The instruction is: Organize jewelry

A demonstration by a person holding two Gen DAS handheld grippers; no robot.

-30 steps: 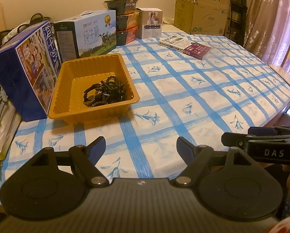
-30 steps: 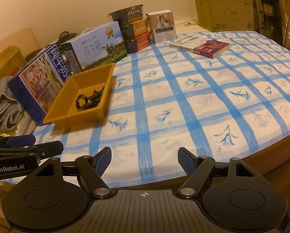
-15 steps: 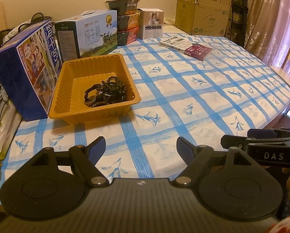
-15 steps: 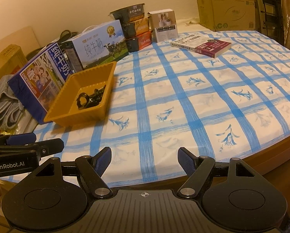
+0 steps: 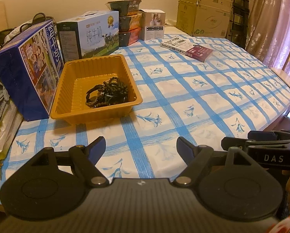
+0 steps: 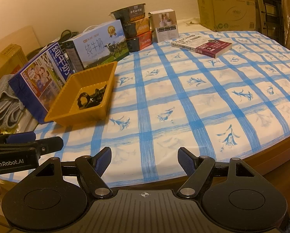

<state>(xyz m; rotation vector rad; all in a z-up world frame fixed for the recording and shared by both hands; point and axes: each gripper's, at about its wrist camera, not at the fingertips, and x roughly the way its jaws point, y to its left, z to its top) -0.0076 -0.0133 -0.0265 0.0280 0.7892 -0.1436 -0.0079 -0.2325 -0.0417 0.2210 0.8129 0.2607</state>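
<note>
The left claw stands open with nothing between its blue pads, low over the near edge of the bench, and the right claw is open and empty in the same way, just to the right of it at the same near edge. Farther out, on the left part of the bench, sits the orange tray, and the jewelry lies inside it as one dark heap in the near right corner: strings of dark beads and what looks like a watch or a bangle, tangled together. No loose piece is visible on the checked cloth. Behind and to the left of the tray stand two milk boxes, and a book lies far to the right. This picture fits two cases: all pieces are gathered in the tray and the claws are drawn back, or the heap waits to be sorted out. So I judge only how a grasp in the tray would go well, if it is needed. The beads are small and slippery, so the pads should close on one strand at the top of the heap, not on the whole pile. The tray looks light and may slide or tip; the other claw could steady its rim.
</note>
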